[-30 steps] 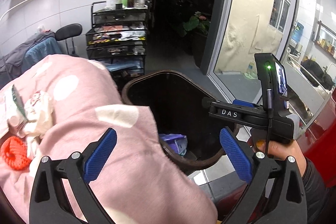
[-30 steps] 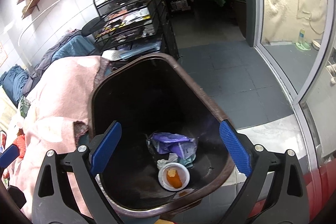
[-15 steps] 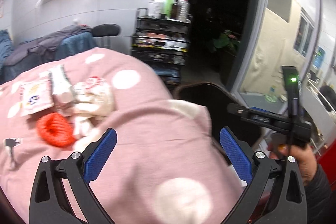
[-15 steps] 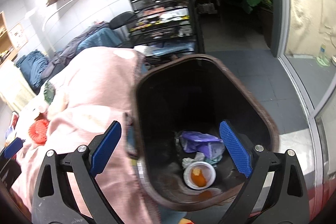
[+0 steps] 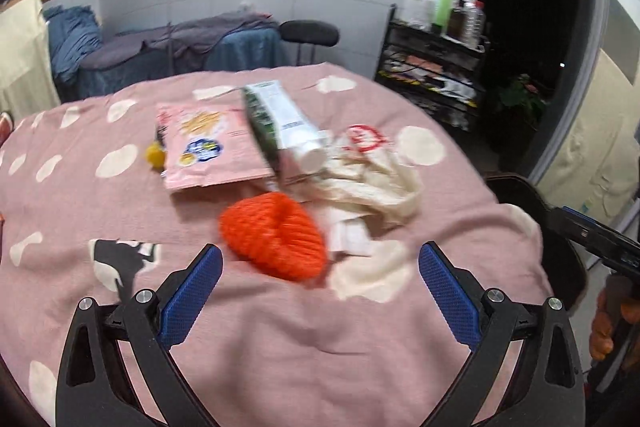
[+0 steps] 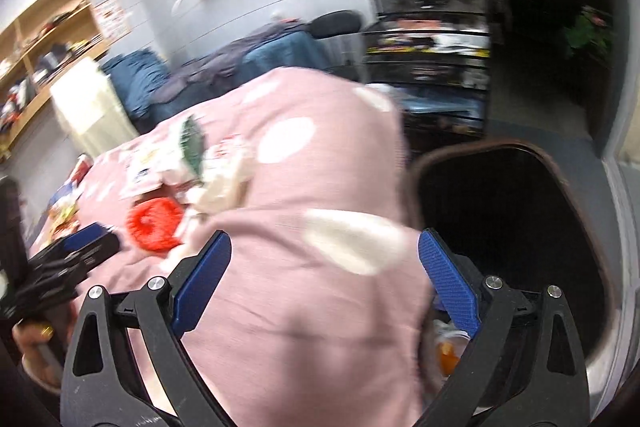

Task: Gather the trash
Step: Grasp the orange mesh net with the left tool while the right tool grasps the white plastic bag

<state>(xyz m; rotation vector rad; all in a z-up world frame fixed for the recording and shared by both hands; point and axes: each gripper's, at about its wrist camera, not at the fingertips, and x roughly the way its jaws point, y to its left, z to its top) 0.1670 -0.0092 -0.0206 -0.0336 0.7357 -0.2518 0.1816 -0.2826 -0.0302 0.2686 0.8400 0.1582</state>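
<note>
Trash lies on a pink dotted tablecloth [image 5: 280,339]: an orange-red mesh net [image 5: 274,237], a crumpled white plastic bag [image 5: 372,183], a pink snack packet [image 5: 208,151], a green-and-white tube [image 5: 286,127] and a small yellow item [image 5: 155,154]. My left gripper [image 5: 320,291] is open and empty, just short of the net. My right gripper [image 6: 324,279] is open and empty over the cloth's edge, beside the dark trash bin [image 6: 512,227]. The net [image 6: 154,223] and bag [image 6: 224,187] also show in the right wrist view. The bin holds a small cup with orange residue [image 6: 450,351].
A black wire cart [image 5: 432,75] with bottles stands behind the table. A black chair [image 5: 310,33] and a cloth-draped bench [image 5: 180,47] are at the back wall. The bin's rim [image 5: 516,183] sits at the table's right edge. Wooden shelves [image 6: 44,39] are at left.
Both grippers have swung left, away from the bin and toward the table. The left one now faces the trash pile close up. The right one now sees mostly cloth, the bin at right.
</note>
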